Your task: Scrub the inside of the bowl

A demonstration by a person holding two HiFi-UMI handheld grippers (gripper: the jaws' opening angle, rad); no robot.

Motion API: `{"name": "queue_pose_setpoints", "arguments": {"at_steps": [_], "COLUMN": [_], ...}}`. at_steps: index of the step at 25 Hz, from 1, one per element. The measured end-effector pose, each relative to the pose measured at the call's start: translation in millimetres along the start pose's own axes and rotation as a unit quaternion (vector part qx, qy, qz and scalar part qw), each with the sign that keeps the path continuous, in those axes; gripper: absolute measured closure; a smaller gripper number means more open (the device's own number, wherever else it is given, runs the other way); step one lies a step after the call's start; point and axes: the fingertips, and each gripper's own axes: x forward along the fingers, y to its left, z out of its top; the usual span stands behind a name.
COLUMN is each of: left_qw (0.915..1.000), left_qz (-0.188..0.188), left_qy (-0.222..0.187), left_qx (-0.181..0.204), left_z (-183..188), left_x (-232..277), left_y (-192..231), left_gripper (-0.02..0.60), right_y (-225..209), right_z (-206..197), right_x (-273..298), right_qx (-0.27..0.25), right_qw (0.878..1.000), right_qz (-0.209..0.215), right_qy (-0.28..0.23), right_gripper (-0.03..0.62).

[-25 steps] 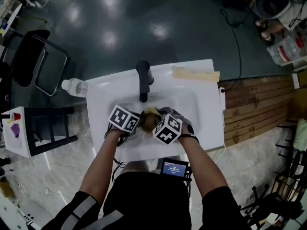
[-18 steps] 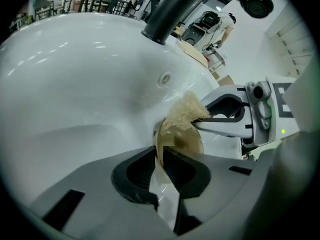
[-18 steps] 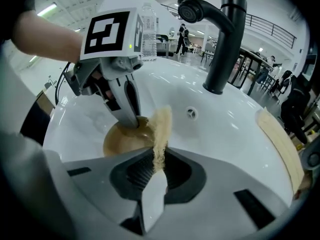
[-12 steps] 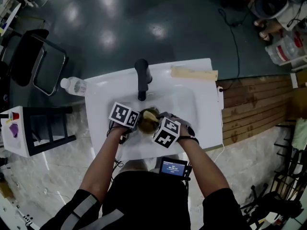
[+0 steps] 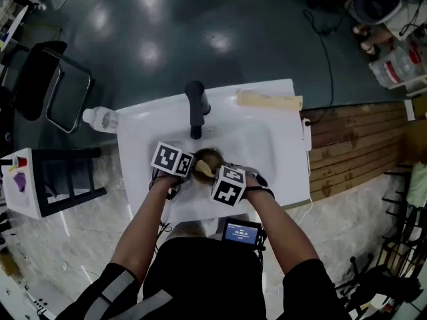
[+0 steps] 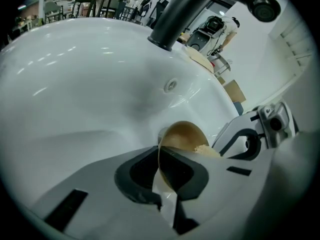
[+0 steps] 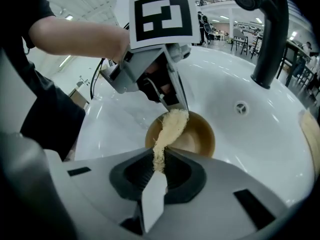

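Observation:
A brown bowl (image 5: 209, 157) sits in the white sink basin (image 5: 267, 145), seen close up as the bowl (image 7: 201, 140) in the right gripper view. My left gripper (image 5: 192, 168) is at its left edge, jaws closing, with the bowl's thin rim (image 6: 161, 145) pinched between them. My right gripper (image 7: 159, 166) is shut on a yellow scrub sponge (image 7: 169, 129) that reaches down into the bowl. The left gripper (image 7: 179, 103) meets the bowl's far rim there. In the head view the right gripper (image 5: 213, 173) holds the sponge (image 5: 203, 169) over the bowl's near side.
A black faucet (image 5: 196, 109) arches over the basin's back, with the overflow hole (image 7: 241, 107) below it. A plastic bottle (image 5: 102, 120) lies at the sink's left corner, a beige board (image 5: 269, 101) at the back right. A small screen (image 5: 241, 234) sits at the front edge.
My right gripper has drawn back a little toward the person with the sponge, uncovering more of the bowl. The left gripper has stayed at the bowl's left rim.

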Motion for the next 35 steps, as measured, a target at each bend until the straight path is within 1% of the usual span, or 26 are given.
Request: {"name": "queue_pose_setpoints", "arguments": {"at_steps": [3, 6, 11, 14, 16, 18, 20, 22, 27, 32, 33, 35], "left_qw": [1.0, 0.9999, 0.9998, 0.9991, 0.9983, 0.9967, 0.9946, 0.9931, 0.9919, 0.9931, 0.9931, 0.9925], "left_qz": [0.0, -0.001, 0.005, 0.011, 0.017, 0.022, 0.019, 0.013, 0.012, 0.007, 0.001, -0.013], "left_qy": [0.001, 0.0, -0.02, -0.034, -0.042, -0.051, -0.059, -0.062, -0.076, -0.081, -0.083, -0.089], "left_qx": [0.009, 0.013, -0.002, -0.022, -0.038, -0.06, -0.084, -0.098, -0.101, -0.085, -0.083, -0.083], "left_z": [0.0, 1.7, 10.7, 15.8, 18.6, 20.0, 20.6, 21.4, 26.0, 26.2, 26.7, 28.2], "left_x": [1.3, 3.1, 4.4, 4.6, 4.4, 4.5, 5.0, 6.6, 10.4, 8.6, 6.9, 2.3], "left_y": [-4.0, -7.9, -7.8, -3.8, 1.7, 7.6, 10.6, 10.5, 5.0, 0.9, 0.0, -2.8], "left_gripper": [0.566, 0.566, 0.565, 0.565, 0.565, 0.565, 0.565, 0.565, 0.565, 0.563, 0.563, 0.54], "right_y": [-22.3, -48.5, -80.5, -92.2, -96.4, -96.2, -94.8, -94.1, -87.8, -88.3, -89.0, -90.1], "right_z": [-10.0, -15.1, -10.7, -5.3, -1.8, 1.0, 2.7, 3.2, -5.2, -15.9, -16.7, -17.2], "right_x": [-5.2, -12.0, -16.0, -15.1, -14.3, -16.3, -22.3, -30.0, -34.2, -24.3, -22.7, -20.3], "right_qx": [-0.002, 0.018, 0.048, 0.066, 0.077, 0.086, 0.096, 0.108, 0.155, 0.193, 0.199, 0.209], "right_qw": [0.999, 0.996, 0.986, 0.98, 0.979, 0.979, 0.979, 0.978, 0.976, 0.971, 0.969, 0.968], "right_qz": [-0.037, -0.084, -0.159, -0.186, -0.187, -0.179, -0.172, -0.165, -0.127, -0.119, -0.117, -0.111], "right_qy": [0.026, 0.032, 0.014, -0.007, -0.025, -0.04, -0.055, -0.07, -0.083, -0.083, -0.085, -0.088], "right_gripper": [0.554, 0.554, 0.554, 0.554, 0.554, 0.554, 0.554, 0.554, 0.554, 0.554, 0.554, 0.554]}}
